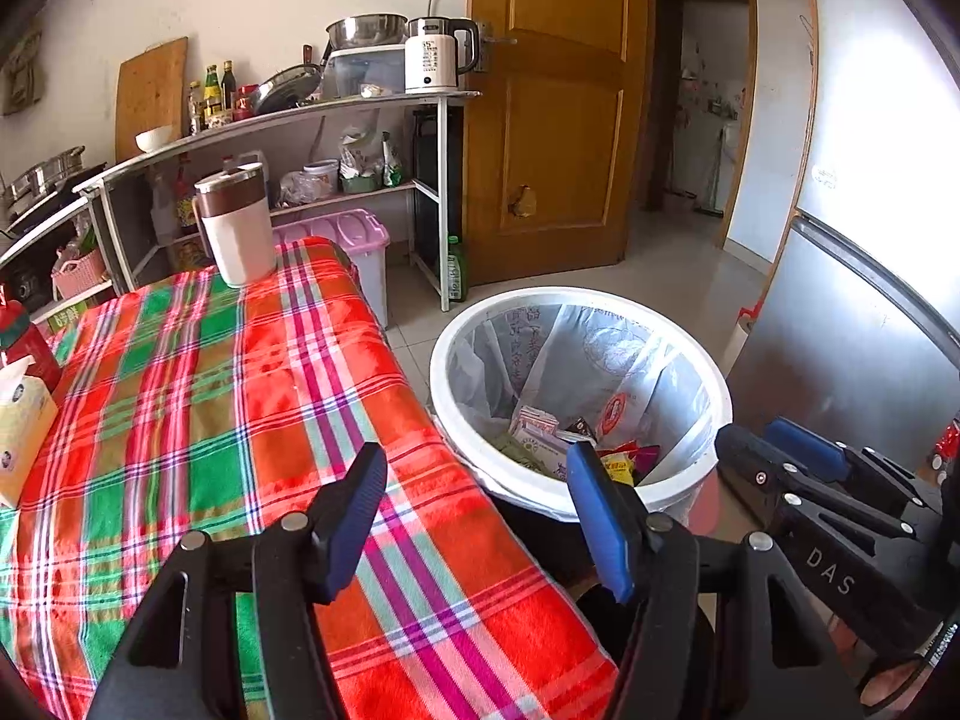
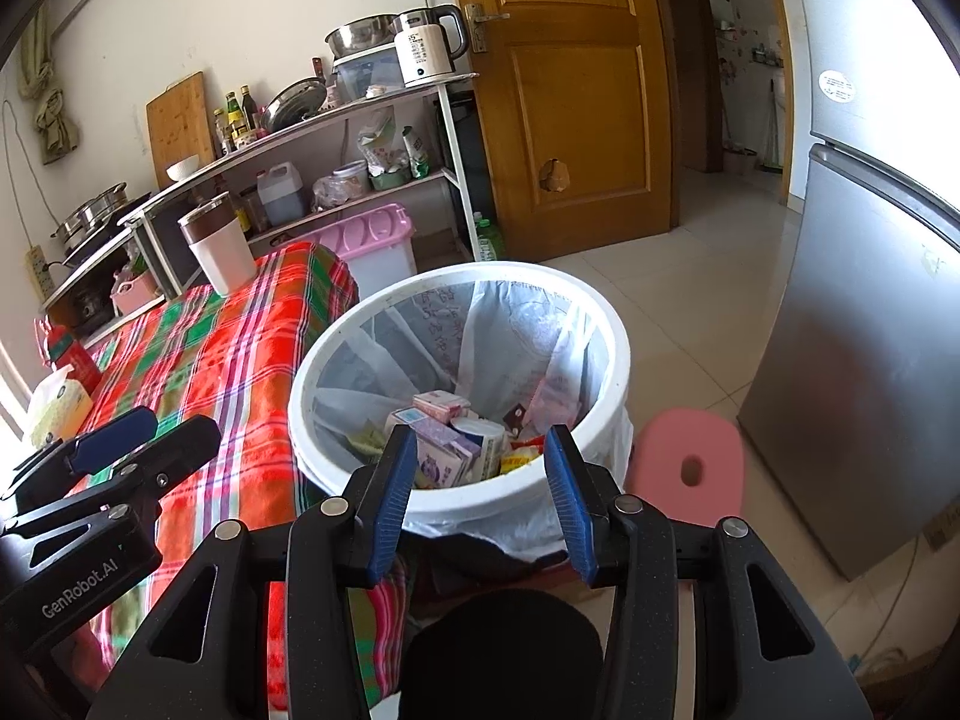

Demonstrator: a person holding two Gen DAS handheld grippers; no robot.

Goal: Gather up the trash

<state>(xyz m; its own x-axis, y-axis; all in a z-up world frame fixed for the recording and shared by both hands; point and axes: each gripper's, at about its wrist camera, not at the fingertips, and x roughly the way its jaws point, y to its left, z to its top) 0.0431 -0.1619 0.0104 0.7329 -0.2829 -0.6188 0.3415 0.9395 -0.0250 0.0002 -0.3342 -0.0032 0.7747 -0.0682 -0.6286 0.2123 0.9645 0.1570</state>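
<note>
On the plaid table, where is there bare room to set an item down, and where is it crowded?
The plaid cloth is bare across its middle, between the tumbler at the far end and the open left gripper. The tissue box and red box crowd the left edge. The trash bin borders its right edge.

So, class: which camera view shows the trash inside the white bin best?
The right wrist view: it looks down into the white bin, showing the cartons and wrappers unobstructed. The left wrist view shows fewer, partly hidden by the left gripper finger.
</note>
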